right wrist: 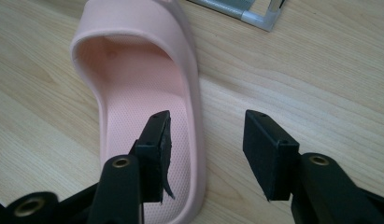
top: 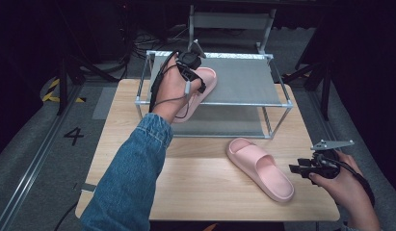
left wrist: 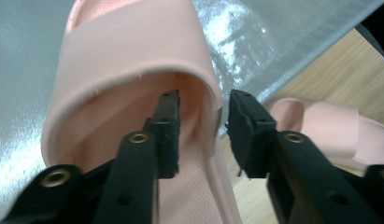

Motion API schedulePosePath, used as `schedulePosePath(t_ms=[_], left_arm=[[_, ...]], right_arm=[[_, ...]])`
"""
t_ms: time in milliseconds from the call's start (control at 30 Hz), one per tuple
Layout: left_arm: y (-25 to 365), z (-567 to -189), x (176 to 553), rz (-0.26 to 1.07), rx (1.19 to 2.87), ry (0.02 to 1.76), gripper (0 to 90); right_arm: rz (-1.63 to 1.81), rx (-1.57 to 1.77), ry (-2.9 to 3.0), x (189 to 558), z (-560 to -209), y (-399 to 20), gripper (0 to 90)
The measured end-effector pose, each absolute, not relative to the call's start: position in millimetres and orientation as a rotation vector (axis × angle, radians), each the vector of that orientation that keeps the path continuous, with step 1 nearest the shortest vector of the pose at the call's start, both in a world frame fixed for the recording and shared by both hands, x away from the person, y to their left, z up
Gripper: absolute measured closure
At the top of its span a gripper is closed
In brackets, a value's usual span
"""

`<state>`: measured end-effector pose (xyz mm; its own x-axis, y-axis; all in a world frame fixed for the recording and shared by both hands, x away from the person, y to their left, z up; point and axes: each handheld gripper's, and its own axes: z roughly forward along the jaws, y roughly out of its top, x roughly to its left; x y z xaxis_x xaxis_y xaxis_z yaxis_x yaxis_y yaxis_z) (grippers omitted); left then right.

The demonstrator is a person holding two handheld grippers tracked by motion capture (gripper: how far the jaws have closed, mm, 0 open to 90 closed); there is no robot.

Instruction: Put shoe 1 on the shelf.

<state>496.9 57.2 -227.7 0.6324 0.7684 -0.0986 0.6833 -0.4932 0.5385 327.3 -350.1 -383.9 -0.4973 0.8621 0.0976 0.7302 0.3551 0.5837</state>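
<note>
Inspecting left tongs (left wrist: 201,135): apart, straddling side wall of shelf slipper (left wrist: 133,60) (soft, light foam). Right tongs (right wrist: 206,154) apart over bench slipper (right wrist: 147,93); grip side wall.

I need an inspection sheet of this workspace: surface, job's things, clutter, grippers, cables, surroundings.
Surface: wooden table, bare around the things.
Job's things: one pink slipper on the top shelf of the rack; second slipper on the table.
Clutter: nothing seen.
Grippers: left gripper open, jaws astride the shelf slipper's side wall, pads not pressing; right gripper open, jaws astride the second slipper's edge.
Cables: a cable trails from the left gripper.
Surroundings: dark floor, a "4" mark.
</note>
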Motion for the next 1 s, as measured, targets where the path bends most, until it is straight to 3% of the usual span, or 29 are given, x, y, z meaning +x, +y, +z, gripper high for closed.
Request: schedulePosePath(t_ms=[167,333,1000], left_arm=[[66,-226,483,0.226,2.306,1.081,53.0],[79,-218,464,0.224,2.280,1.019,54.4],[143,-216,398,0.166,2.280,0.922,84.5]], right_arm=[[0.837,1.422,2.406,328,-385,-347,51.4],[0.825,1.418,2.419,328,-386,-346,50.8],[0.801,1.416,2.437,330,-392,-341,50.9]])
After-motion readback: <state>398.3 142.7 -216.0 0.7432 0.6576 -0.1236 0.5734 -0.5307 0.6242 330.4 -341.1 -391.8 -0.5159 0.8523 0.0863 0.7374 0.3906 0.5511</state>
